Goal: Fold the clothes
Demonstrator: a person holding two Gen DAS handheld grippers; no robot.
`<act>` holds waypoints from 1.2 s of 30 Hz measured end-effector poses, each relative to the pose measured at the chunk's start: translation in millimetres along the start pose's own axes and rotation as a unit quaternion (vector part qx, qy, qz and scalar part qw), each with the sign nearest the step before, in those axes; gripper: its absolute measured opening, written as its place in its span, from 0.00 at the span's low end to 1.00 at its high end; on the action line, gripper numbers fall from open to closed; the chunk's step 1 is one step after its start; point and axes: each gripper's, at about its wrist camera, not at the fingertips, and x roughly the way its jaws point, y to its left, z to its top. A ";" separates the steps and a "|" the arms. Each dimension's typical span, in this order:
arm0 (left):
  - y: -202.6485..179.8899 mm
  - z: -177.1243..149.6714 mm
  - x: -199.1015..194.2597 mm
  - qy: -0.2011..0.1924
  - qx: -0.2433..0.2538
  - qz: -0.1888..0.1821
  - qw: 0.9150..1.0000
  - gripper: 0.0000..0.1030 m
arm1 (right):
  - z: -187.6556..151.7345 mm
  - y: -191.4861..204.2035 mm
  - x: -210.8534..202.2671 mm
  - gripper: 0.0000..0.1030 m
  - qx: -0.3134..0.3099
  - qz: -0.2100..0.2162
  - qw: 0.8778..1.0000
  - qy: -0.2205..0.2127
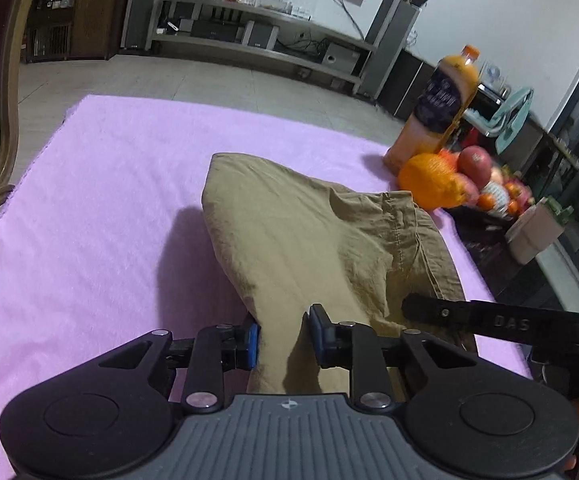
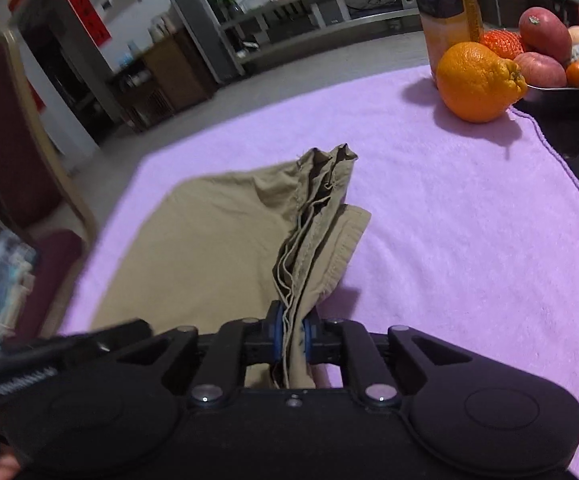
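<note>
Item: khaki garment (image 1: pixel 313 240), a tan piece with stitched seams and an elasticated band, lying on a pink towel-like cloth (image 1: pixel 109 184) that is covering the table. Most of it is resting flat on the cloth; its near edge is being lifted by both claws.

Right gripper (image 2: pixel 289 338): its blue-padded fingers (image 2: pixel 274 336) are pinching narrow on a bunched stack of hems and seam edges, several layers of the garment standing up between the pads. The fabric is running from the jaws forward and up in a ridge, then falling to the flat part, which is spreading to the left of this claw.

Left gripper (image 1: pixel 283 336): its blue pads (image 1: pixel 252 344) are standing a moderate way apart, with a fold of the garment passing between them. The left pad is touching the cloth's edge; whether the right pad is pressing on the fabric cannot be told, so the grip cannot be confirmed. The garment is rising from this claw and extending ahead and to the right.

Surroundings: a large orange (image 2: pixel 477 82) is sitting on the pink cloth at its far corner, well apart from the garment. Just behind it a juice bottle (image 1: pixel 437 108) is standing upright. Beside these, a bowl of mixed fruit (image 2: pixel 549 52) is resting beyond the cloth's edge. A wooden chair with dark red upholstery (image 2: pixel 5 128) is standing at the table's left side.
</note>
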 end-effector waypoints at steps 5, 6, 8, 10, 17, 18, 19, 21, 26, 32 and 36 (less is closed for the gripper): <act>-52.0 3.1 -26.8 -0.020 0.028 -0.026 0.999 0.23 | -3.0 -32.9 -73.7 0.09 0.033 0.036 0.998 -0.050; -67.3 3.2 -29.1 -0.022 0.039 -0.034 0.998 0.23 | -5.6 -41.7 -88.0 0.09 0.037 0.035 0.997 -0.064; -97.9 1.6 -28.8 -0.023 0.061 -0.041 0.997 0.23 | -9.7 -60.7 -108.2 0.09 0.055 0.025 0.994 -0.086; -126.5 -3.4 -20.4 -0.020 0.077 -0.045 0.996 0.23 | -11.9 -80.9 -123.1 0.09 0.076 0.008 0.992 -0.102; -190.2 -13.9 61.4 0.060 0.073 -0.050 0.994 0.24 | 7.5 -134.5 -137.4 0.09 0.084 -0.083 0.985 -0.129; -197.3 -12.0 71.9 0.063 0.073 -0.051 0.994 0.24 | 12.2 -139.2 -134.6 0.09 0.079 -0.098 0.984 -0.128; -206.0 -10.5 80.3 0.061 0.079 -0.050 0.994 0.24 | 16.9 -143.9 -131.4 0.09 0.075 -0.113 0.983 -0.126; -223.1 -7.4 97.0 0.058 0.090 -0.049 0.993 0.24 | 25.5 -152.4 -127.1 0.09 0.060 -0.140 0.980 -0.128; -240.2 -4.7 135.2 0.066 0.096 -0.042 0.992 0.26 | 45.5 -184.6 -113.8 0.09 0.045 -0.171 0.974 -0.140; -239.4 -11.3 181.8 0.091 0.092 -0.021 0.991 0.50 | 50.5 -234.1 -69.0 0.25 0.050 -0.255 0.960 -0.102; -235.8 -11.9 177.1 0.095 0.104 -0.028 0.990 0.44 | 46.6 -254.0 -71.5 0.38 0.094 -0.259 0.959 -0.074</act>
